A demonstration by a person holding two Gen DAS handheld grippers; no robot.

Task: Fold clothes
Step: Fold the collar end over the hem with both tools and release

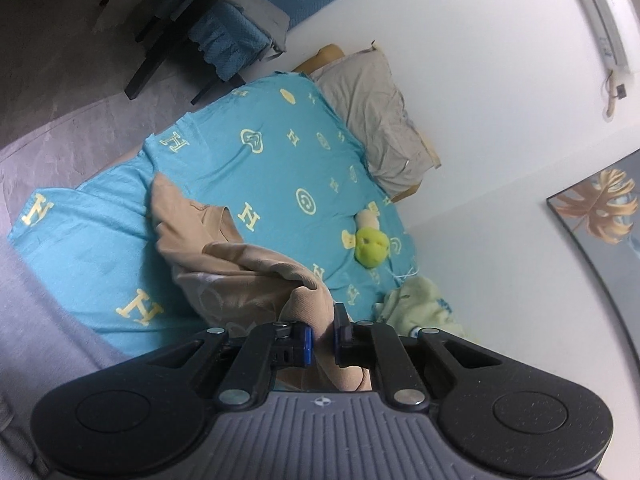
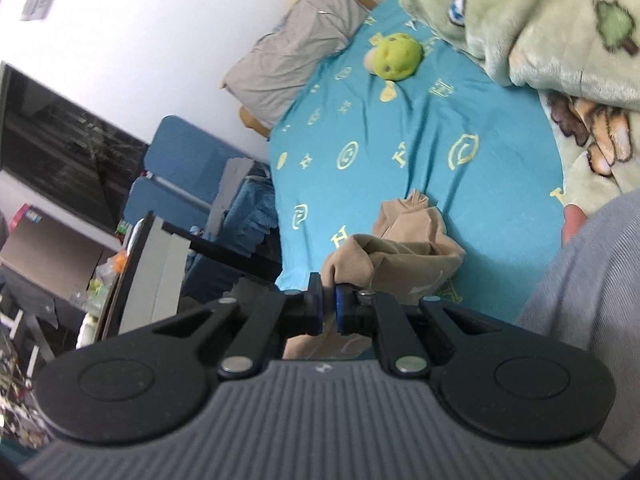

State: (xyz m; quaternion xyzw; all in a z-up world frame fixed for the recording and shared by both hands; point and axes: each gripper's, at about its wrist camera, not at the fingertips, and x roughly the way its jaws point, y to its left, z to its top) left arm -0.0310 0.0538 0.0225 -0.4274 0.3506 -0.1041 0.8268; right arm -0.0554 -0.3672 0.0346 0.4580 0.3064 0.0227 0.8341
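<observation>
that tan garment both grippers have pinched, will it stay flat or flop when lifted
Probably floppy: the tan garment sags in soft folds below the left gripper and right gripper. It looks thin and light, and will likely drape and bunch.

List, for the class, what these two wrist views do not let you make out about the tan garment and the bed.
- Tan garment: its type; bunched, its lower part hidden behind the left gripper.
- Right wrist view: the cloth below the right gripper is hidden by the gripper body.
- Bed: its foot is cut off by the frame edges.
- Plush toy: too small to identify.
</observation>
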